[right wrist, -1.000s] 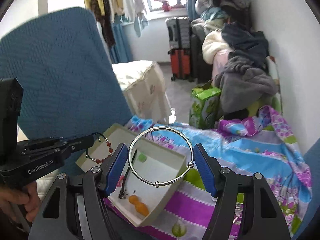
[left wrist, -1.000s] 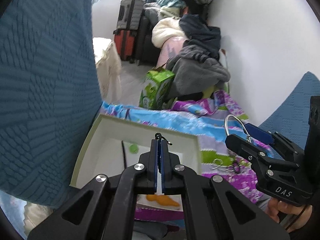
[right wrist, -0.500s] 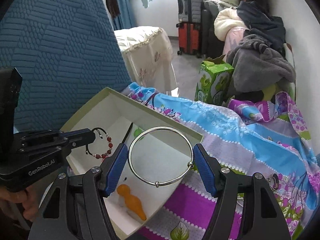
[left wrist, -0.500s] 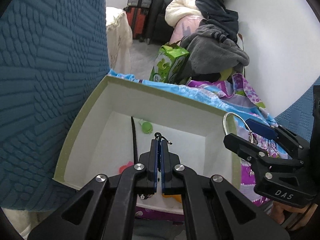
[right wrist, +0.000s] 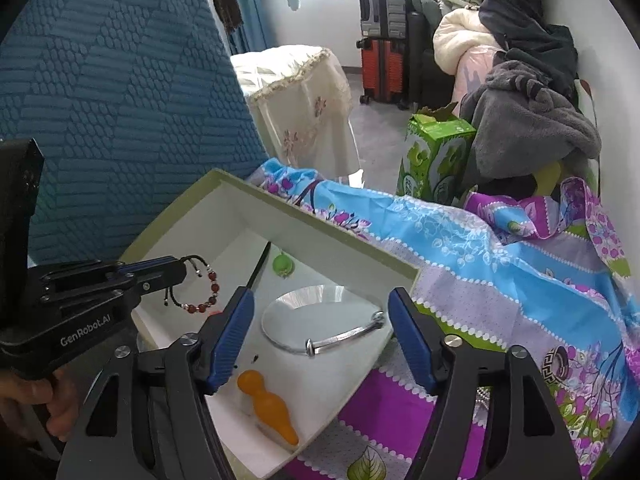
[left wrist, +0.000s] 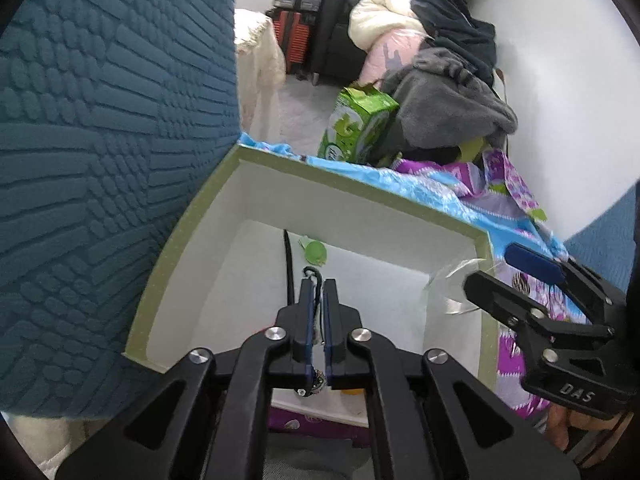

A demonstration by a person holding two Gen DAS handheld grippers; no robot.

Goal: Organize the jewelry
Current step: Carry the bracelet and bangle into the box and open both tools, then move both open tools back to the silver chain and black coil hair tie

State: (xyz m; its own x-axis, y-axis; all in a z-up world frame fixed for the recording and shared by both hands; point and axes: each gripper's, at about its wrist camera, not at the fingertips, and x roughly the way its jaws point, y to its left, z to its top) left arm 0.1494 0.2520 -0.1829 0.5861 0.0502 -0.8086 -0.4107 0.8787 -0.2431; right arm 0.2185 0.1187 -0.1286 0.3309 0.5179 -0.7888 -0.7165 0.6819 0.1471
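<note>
A white box with a green rim (right wrist: 344, 240) lies on the flowered bedspread; it also shows in the left wrist view (left wrist: 360, 184). My left gripper (left wrist: 318, 292) is shut on a red-bead bracelet (right wrist: 202, 294) by its black cord and holds it over the box's left side. My right gripper (right wrist: 320, 332) is open over the box. A silver bangle (right wrist: 320, 322), blurred with motion, is free between its fingers, above the box floor. In the box lie an orange gourd pendant (right wrist: 268, 404), a green pendant (right wrist: 283, 265) and a black stick (right wrist: 258, 266).
A dark patterned ring (right wrist: 556, 364) lies on the bedspread right of the box. A blue quilted headboard (right wrist: 120, 100) stands left. A green carton (right wrist: 434, 164), piled clothes (right wrist: 532, 116) and suitcases (right wrist: 380, 40) are beyond the bed.
Both grippers moved down over the box. My right gripper opened and let go of the silver bangle, which is dropping into the box. My left gripper still grips the bracelet.
</note>
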